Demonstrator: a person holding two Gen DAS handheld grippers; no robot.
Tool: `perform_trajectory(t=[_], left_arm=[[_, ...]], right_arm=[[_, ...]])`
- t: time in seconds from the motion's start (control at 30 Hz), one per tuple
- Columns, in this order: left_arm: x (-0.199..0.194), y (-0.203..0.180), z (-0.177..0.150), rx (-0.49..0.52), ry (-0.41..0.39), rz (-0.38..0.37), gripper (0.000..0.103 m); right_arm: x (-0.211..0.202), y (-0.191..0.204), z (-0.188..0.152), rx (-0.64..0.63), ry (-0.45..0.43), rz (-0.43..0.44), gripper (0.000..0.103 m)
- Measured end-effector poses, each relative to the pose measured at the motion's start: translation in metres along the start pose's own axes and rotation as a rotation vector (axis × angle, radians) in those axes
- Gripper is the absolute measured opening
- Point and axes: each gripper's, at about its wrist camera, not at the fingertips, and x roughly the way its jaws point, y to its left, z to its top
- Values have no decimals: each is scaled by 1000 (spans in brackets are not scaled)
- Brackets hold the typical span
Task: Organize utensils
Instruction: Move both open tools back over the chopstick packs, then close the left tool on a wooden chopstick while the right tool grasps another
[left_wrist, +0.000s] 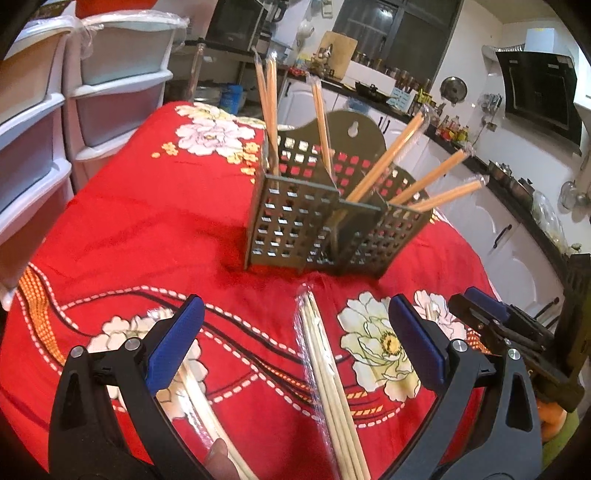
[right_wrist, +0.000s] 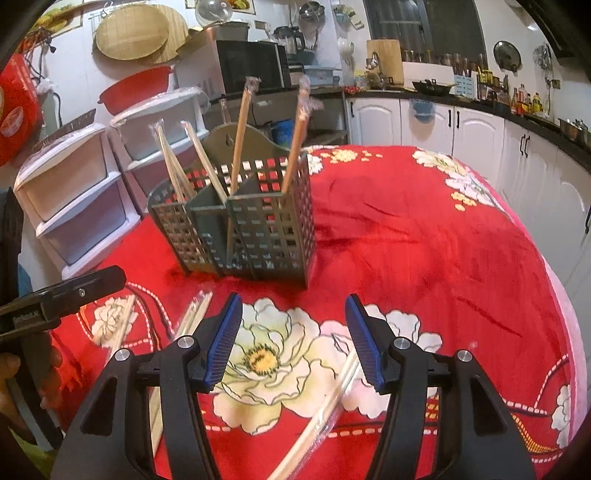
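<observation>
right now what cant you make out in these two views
- Lower ends of the wrapped chopsticks between the left tongs: cut off by the bottom edge, left wrist view.
- Second packet: partly hidden behind the left finger, same view.
- Packet under the right tongs: blurred, count unclear, right wrist view.
- Bottoms of the chopsticks in the perforated holder: hidden by its walls.

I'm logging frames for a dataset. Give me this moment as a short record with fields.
surface: red floral cloth
holder: grey perforated caddy, upright, holding several wrapped chopstick packs
loose items: wrapped chopsticks lying on the cloth between the left gripper's fingers; another pack by the right gripper
left gripper: open
right gripper: open
</observation>
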Motion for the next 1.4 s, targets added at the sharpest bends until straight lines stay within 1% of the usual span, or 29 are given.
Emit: perform_trajectory(t=[0.27, 0.5, 0.67, 0.73, 0.8, 0.87, 0.9, 0.97, 1.0, 1.03, 1.13, 1.27, 1.33, 1.4], left_arm=[[19, -7, -13, 14, 73, -11, 91], [39, -9, -20, 10, 142, -39, 91], [54, -7, -24, -21, 194, -73, 76], [60, -2, -23, -52, 219, -91, 63], [67, 5, -23, -94, 242, -114, 60], [70, 7, -22, -108, 242, -121, 56], [71, 9, -20, -114, 244, -123, 53], [74, 11, -18, -136, 251, -133, 49], [76, 13, -17, -143, 252, -136, 46], [77, 14, -15, -148, 253, -136, 42], [82, 15, -12, -161, 260, -141, 31], [85, 15, -11, -163, 269, -140, 23], [84, 17, -10, -165, 272, -141, 16], [84, 18, -10, -171, 276, -150, 11]], right_arm=[[12, -13, -10, 31, 59, -20, 56], [28, -27, -17, 64, 125, -40, 56], [39, -34, -19, 79, 161, -39, 56], [43, -36, -19, 82, 174, -42, 56], [47, -39, -19, 88, 189, -44, 56], [51, -42, -21, 97, 205, -48, 56], [54, -44, -21, 106, 218, -47, 55], [58, -46, -22, 116, 227, -43, 55], [59, -45, -21, 111, 228, -44, 55], [60, -44, -21, 107, 229, -44, 53], [64, -43, -19, 103, 238, -35, 50], [69, -46, -15, 115, 239, -31, 41], [71, -47, -14, 119, 239, -33, 38], [72, -48, -13, 123, 235, -34, 31]])
